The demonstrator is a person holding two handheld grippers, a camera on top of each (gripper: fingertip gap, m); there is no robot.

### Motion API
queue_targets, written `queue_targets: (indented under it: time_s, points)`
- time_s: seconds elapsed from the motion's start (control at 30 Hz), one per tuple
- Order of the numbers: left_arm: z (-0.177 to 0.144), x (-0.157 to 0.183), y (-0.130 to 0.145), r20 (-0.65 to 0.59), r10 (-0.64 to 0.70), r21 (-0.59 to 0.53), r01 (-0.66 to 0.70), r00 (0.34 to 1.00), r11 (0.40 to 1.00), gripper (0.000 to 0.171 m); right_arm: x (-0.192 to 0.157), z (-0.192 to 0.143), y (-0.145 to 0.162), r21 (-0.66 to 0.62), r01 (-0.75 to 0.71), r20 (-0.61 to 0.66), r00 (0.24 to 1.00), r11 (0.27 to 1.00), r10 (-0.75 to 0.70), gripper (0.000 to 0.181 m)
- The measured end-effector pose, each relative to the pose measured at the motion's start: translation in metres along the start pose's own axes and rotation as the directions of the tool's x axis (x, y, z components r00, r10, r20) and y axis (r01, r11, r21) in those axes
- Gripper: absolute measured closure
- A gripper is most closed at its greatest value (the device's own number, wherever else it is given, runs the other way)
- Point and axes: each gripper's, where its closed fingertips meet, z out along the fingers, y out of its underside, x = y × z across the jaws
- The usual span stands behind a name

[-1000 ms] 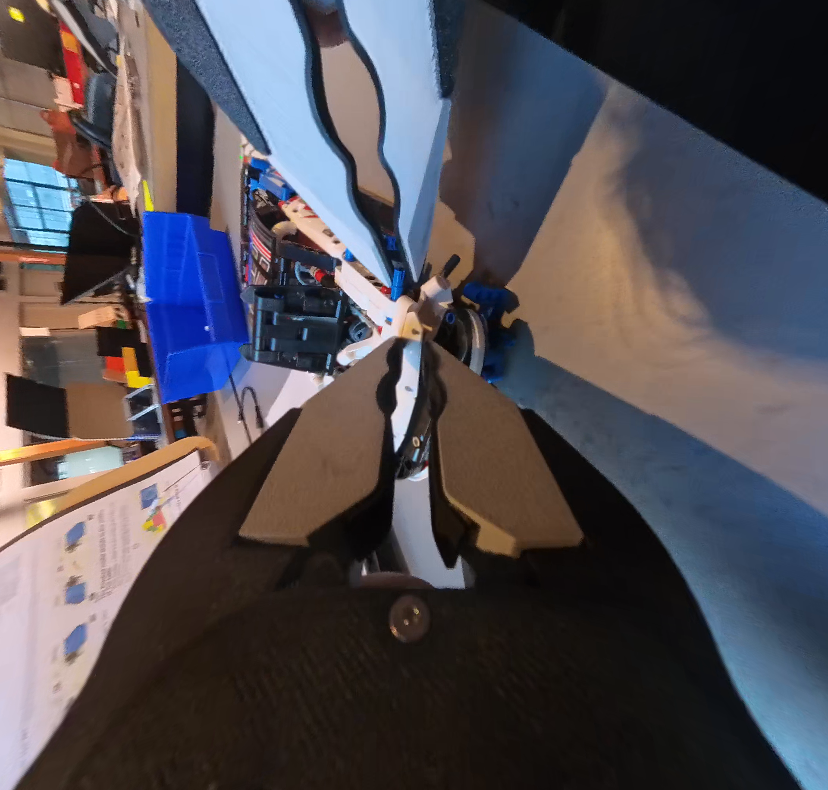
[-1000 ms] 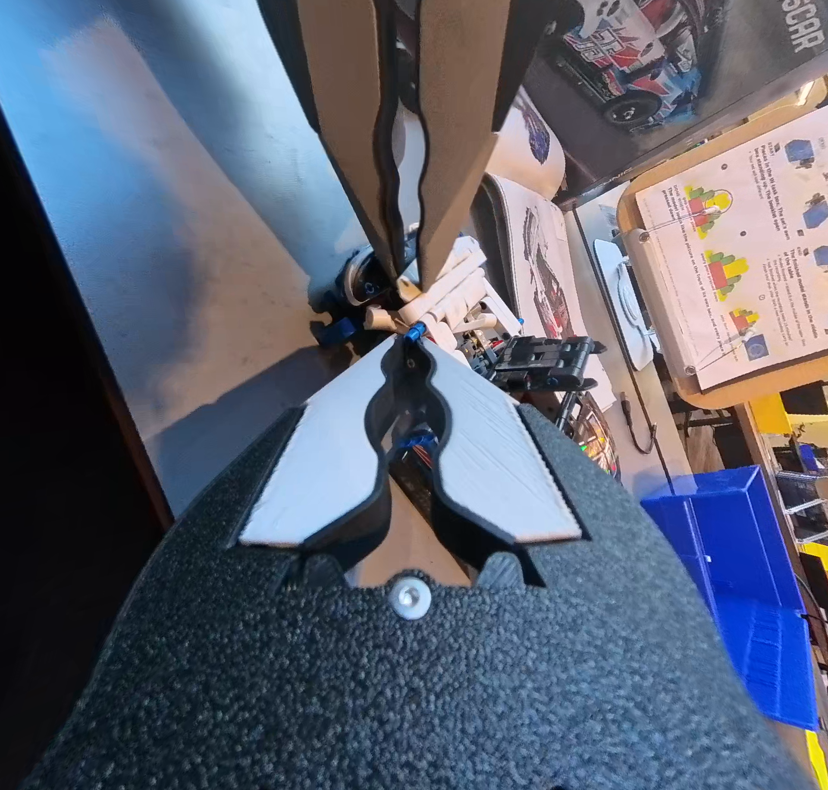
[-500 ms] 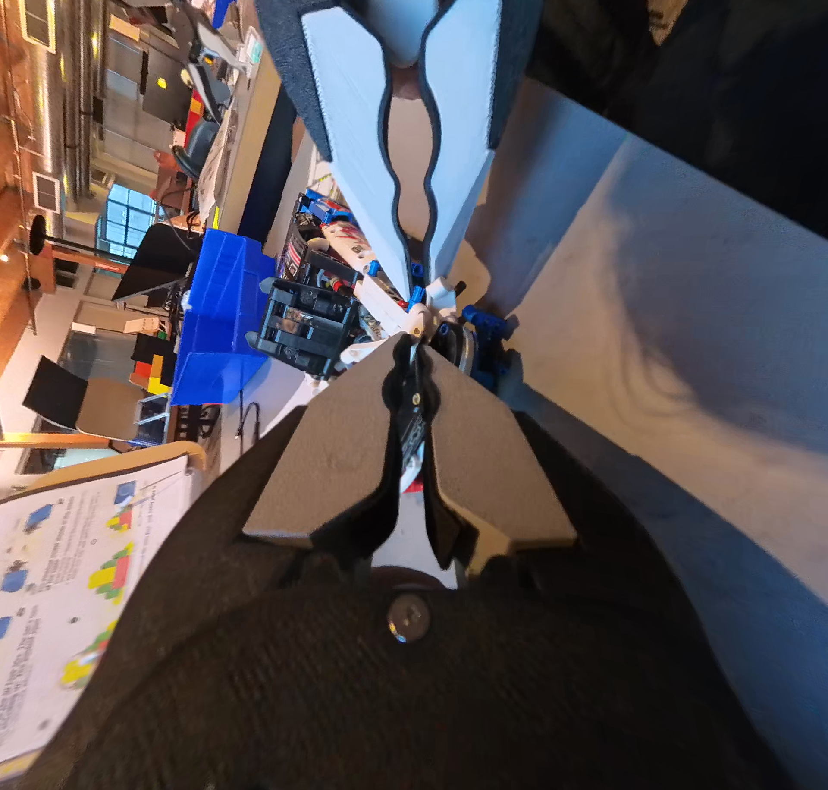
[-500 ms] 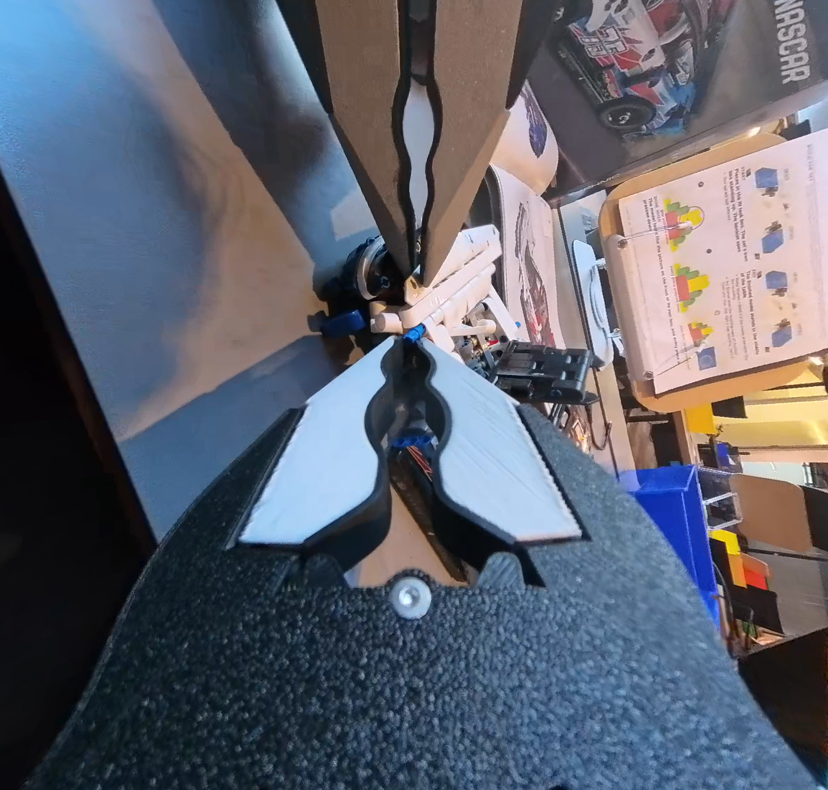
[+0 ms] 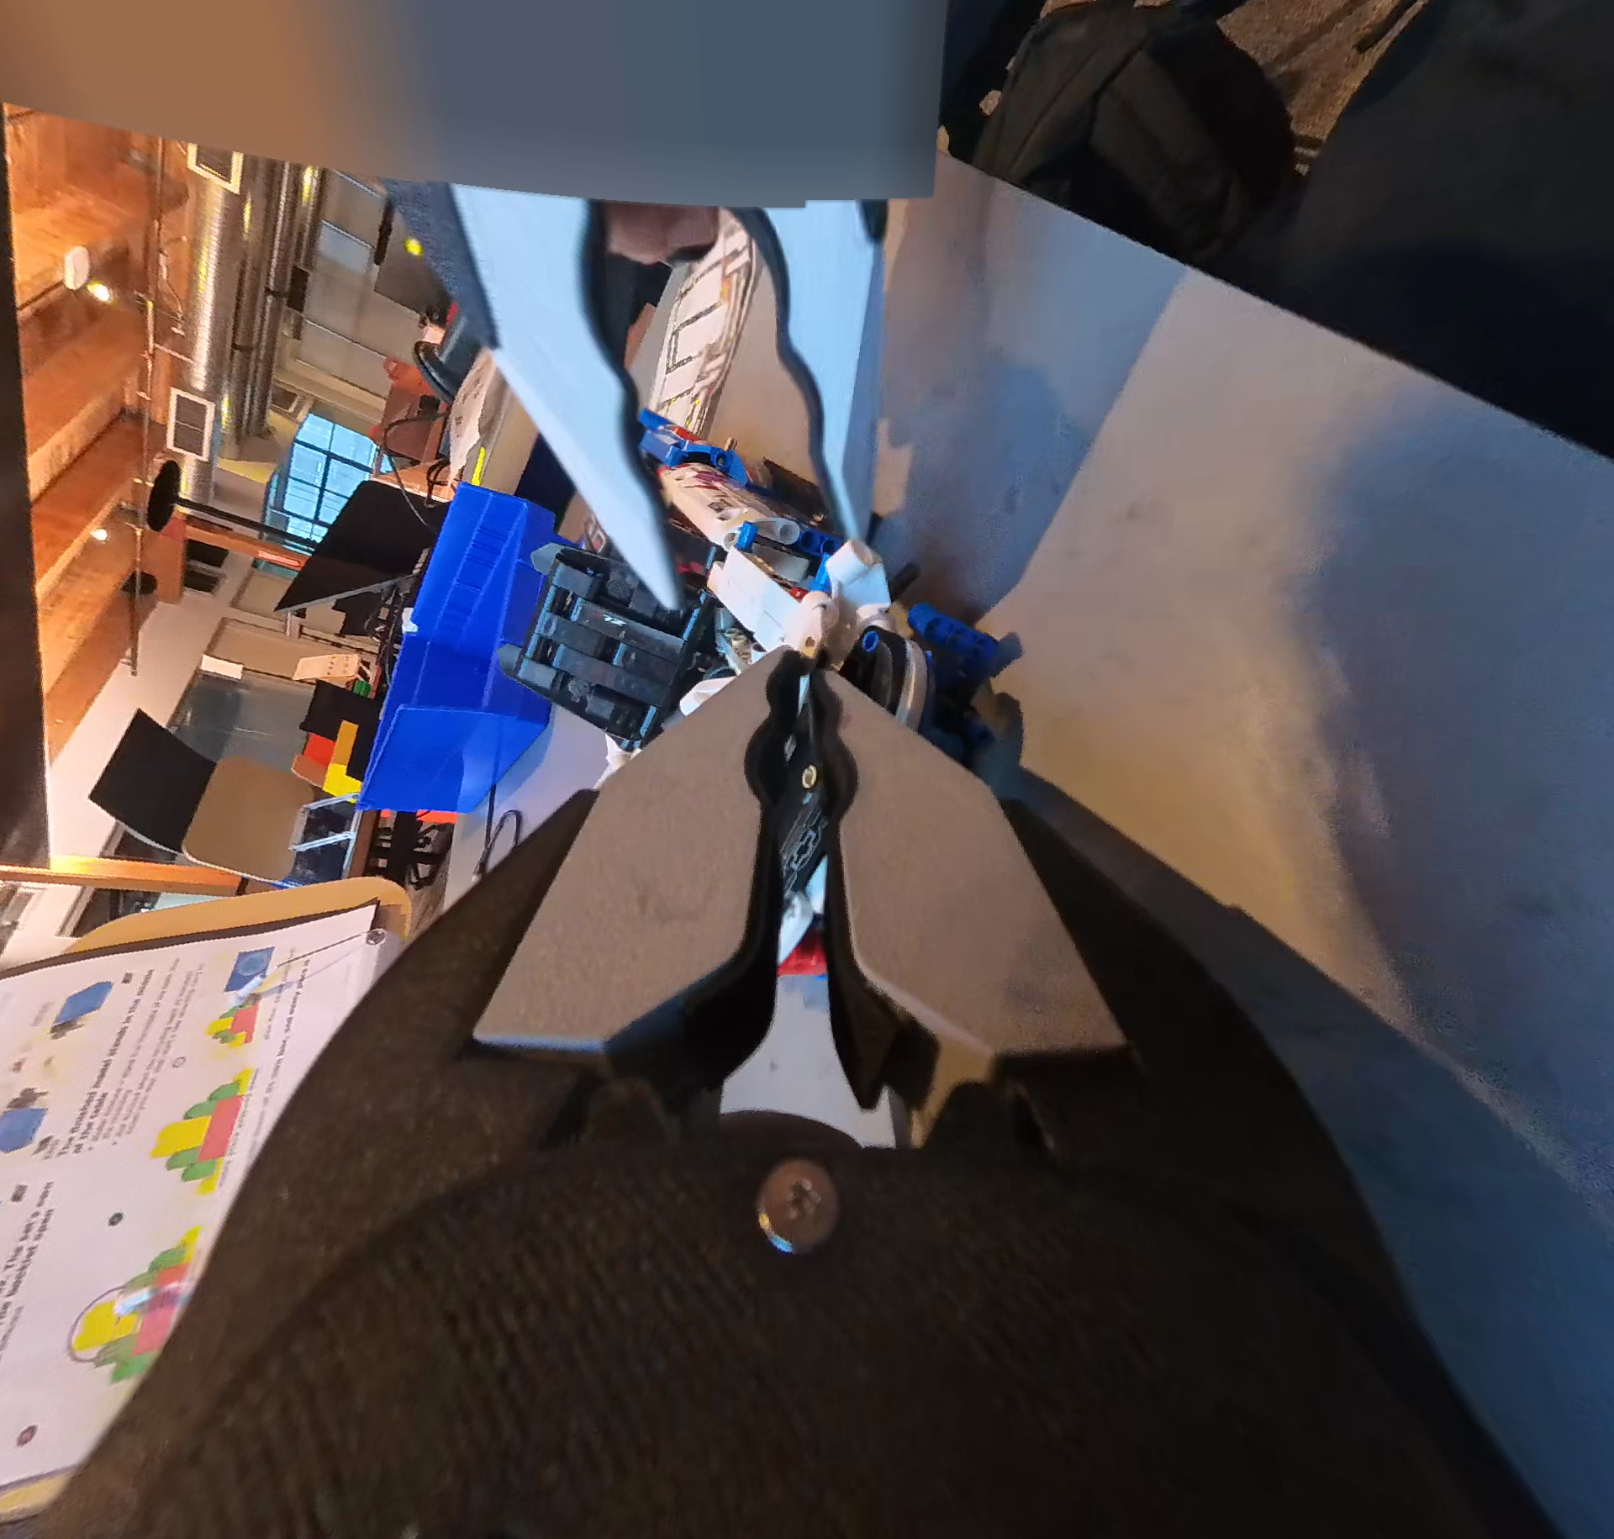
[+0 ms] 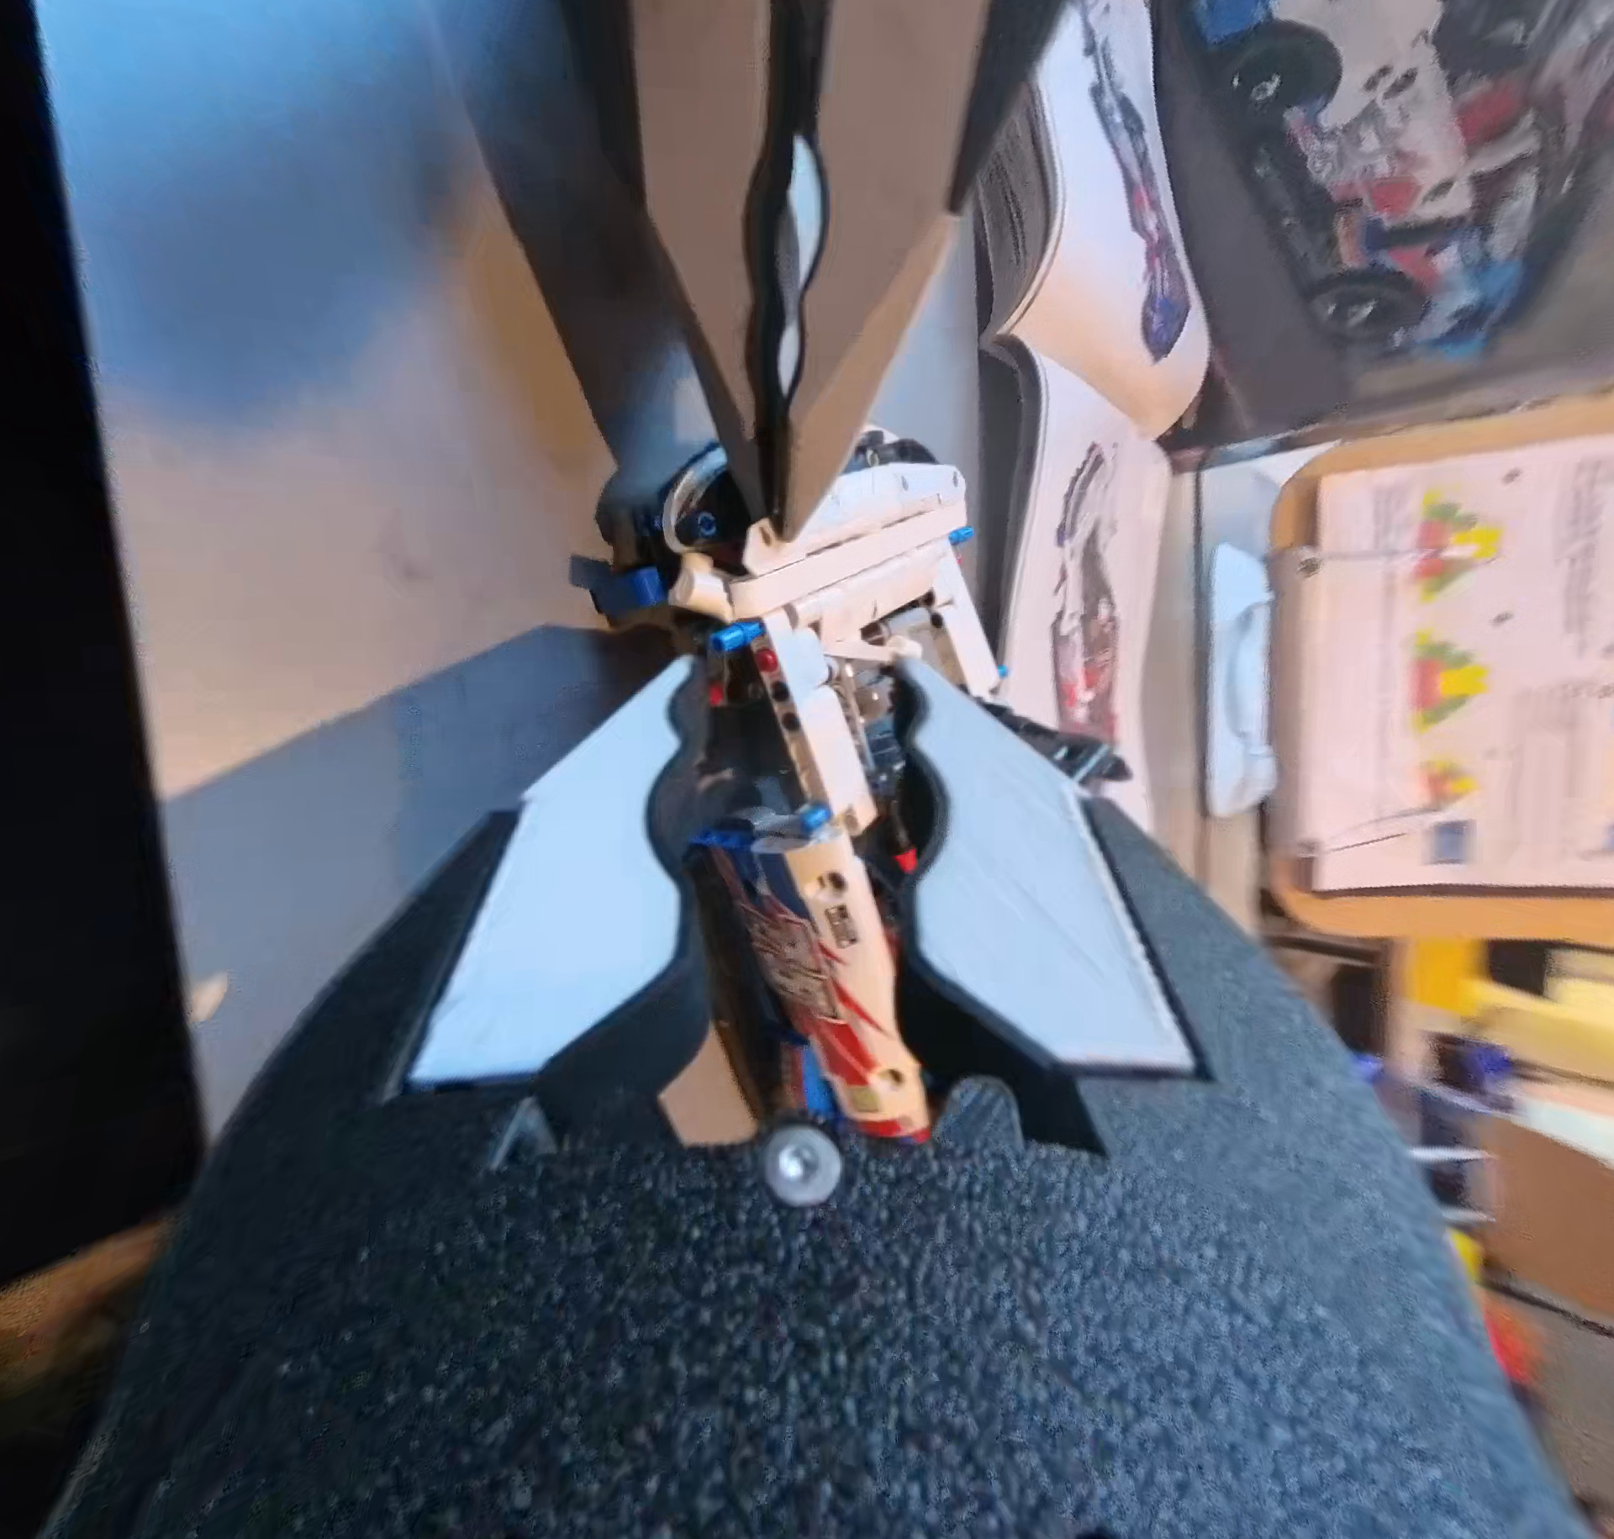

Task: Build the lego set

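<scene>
A half-built lego car (image 5: 769,589) in white, blue and black lies on the grey table (image 5: 1223,711). My left gripper (image 5: 808,667), with dark fingers, is shut on one end of the car. My right gripper (image 6: 799,667), with white fingers, is open and straddles the car's other end (image 6: 838,615) without clamping it. A printed red, white and blue body panel (image 6: 803,964) lies between its fingers. Each gripper shows from above in the other's view, the right one in the left wrist view (image 5: 767,565) and the left one in the right wrist view (image 6: 773,519).
A blue bin (image 5: 454,667) stands behind the car. An instruction sheet on a wooden board (image 5: 131,1148) leans nearby and also shows in the right wrist view (image 6: 1441,667). An open booklet (image 6: 1100,536) and the set's box (image 6: 1397,143) lie beside the car. My two grippers' fingertips are within a few centimetres of each other.
My right gripper has opened; it was shut on the car. Both views have swung round. My left gripper stays shut on the car.
</scene>
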Motion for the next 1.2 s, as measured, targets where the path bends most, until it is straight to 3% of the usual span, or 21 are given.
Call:
queue_targets:
  time_s: [0.07, 0.17, 0.4, 0.63, 0.87, 1.13, 1.2]
  points:
    - [0.000, 0.000, 0.000, 0.007, -0.020, 0.008, 0.020, 1.000, 1.000, 0.171, 0.001, 0.007, 0.003, -0.058, 0.143, -0.048, 0.988, 0.988, -0.146, 0.160]
    - [0.000, 0.000, 0.000, 0.009, -0.042, 0.017, 0.042, 0.999, 0.999, 0.171, -0.002, 0.013, 0.005, -0.095, 0.208, -0.084, 0.973, 0.973, -0.216, 0.168]
    - [0.000, 0.000, 0.000, 0.009, -0.075, 0.026, 0.075, 0.997, 0.997, 0.171, -0.013, 0.003, -0.003, -0.006, 0.147, -0.102, 0.984, 0.989, -0.147, 0.163]
    - [0.001, -0.002, 0.001, 0.023, -0.075, 0.013, 0.075, 0.997, 0.997, 0.171, -0.008, 0.011, -0.007, -0.022, 0.201, -0.175, 0.964, 0.979, -0.202, 0.168]
    - [0.004, -0.010, 0.005, 0.045, 0.018, -0.064, -0.016, 0.999, 0.998, 0.161, -0.002, 0.006, -0.007, 0.032, 0.090, -0.204, 0.976, 0.995, -0.081, 0.170]
    - [0.007, -0.009, 0.008, 0.055, 0.186, -0.140, -0.177, 0.981, 0.974, 0.169, 0.001, 0.006, -0.004, 0.041, 0.049, -0.233, 0.972, 0.998, -0.038, 0.170]
    - [0.006, -0.011, 0.012, 0.047, 0.150, -0.159, -0.141, 0.988, 0.977, 0.167, 0.001, 0.006, -0.003, 0.048, 0.041, -0.235, 0.972, 0.998, -0.028, 0.170]
